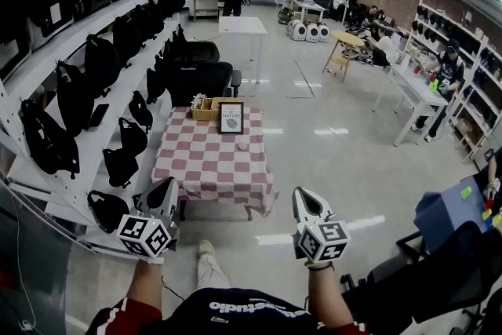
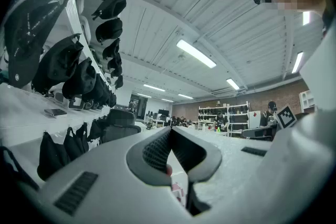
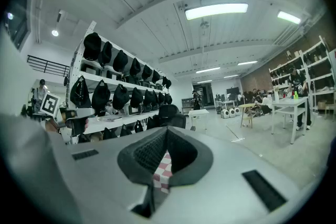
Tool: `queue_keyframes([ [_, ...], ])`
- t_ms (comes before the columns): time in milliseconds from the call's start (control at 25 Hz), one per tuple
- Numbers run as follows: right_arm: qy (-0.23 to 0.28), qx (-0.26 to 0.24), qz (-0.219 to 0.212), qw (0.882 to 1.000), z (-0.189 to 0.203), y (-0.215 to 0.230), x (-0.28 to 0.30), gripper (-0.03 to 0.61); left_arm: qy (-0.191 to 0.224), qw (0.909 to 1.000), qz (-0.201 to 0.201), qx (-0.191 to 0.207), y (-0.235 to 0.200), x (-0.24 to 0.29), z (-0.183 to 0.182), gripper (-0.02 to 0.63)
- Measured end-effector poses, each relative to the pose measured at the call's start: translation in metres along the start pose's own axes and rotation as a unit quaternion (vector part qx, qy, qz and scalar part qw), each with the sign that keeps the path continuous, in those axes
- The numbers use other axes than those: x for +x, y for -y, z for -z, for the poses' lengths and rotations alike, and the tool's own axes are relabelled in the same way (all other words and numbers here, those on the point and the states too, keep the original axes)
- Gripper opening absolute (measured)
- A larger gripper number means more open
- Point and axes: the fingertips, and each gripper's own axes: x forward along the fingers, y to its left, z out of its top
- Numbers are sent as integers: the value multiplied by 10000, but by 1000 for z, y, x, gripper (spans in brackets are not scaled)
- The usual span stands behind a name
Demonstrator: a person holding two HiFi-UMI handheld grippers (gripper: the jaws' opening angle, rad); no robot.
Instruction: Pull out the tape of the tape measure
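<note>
Resting tape measure (image 1: 243, 145), small, pale

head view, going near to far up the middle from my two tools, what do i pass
table under a red-and-white checked cloth -> small pale round object lying on that cloth -> black-framed sign standing upright -> black office chair -> white rectangular table

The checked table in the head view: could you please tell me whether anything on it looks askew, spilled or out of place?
Nothing stands out. The checked cloth lies smooth, the framed sign stands upright in front of the basket, and a small round object sits alone near the sign. Nothing is tipped or spilled.
</note>
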Motion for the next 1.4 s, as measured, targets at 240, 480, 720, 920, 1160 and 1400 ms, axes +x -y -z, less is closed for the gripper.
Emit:
queue_keyframes([
  [240, 24, -25, -27, 10000, 2, -2, -2, 3, 6, 10000, -3, 32, 3, -2, 1, 5],
  [480, 36, -54, -35, 10000, 0, -2, -3, 3, 29, 10000, -61, 42, 3, -6, -2, 5],
  [720, 55, -130, -67, 9999, -3, -4, -4, 3, 53, 9999, -78, 51, 5, -7, -4, 5],
  [920, 81, -133, -17, 9999, -5, -2, -6, 3, 43, 9999, -74, 61, 9, -8, -4, 5],
  [1160, 129, -61, 11, 9999, -6, -1, -7, 3, 67, 9999, -103, 18, 6, -10, -2, 5],
  [1400, 69, 21, 4, 10000, -6, -2, -7, 3, 25, 9999, -141, -73, 6, -14, 3, 5],
])
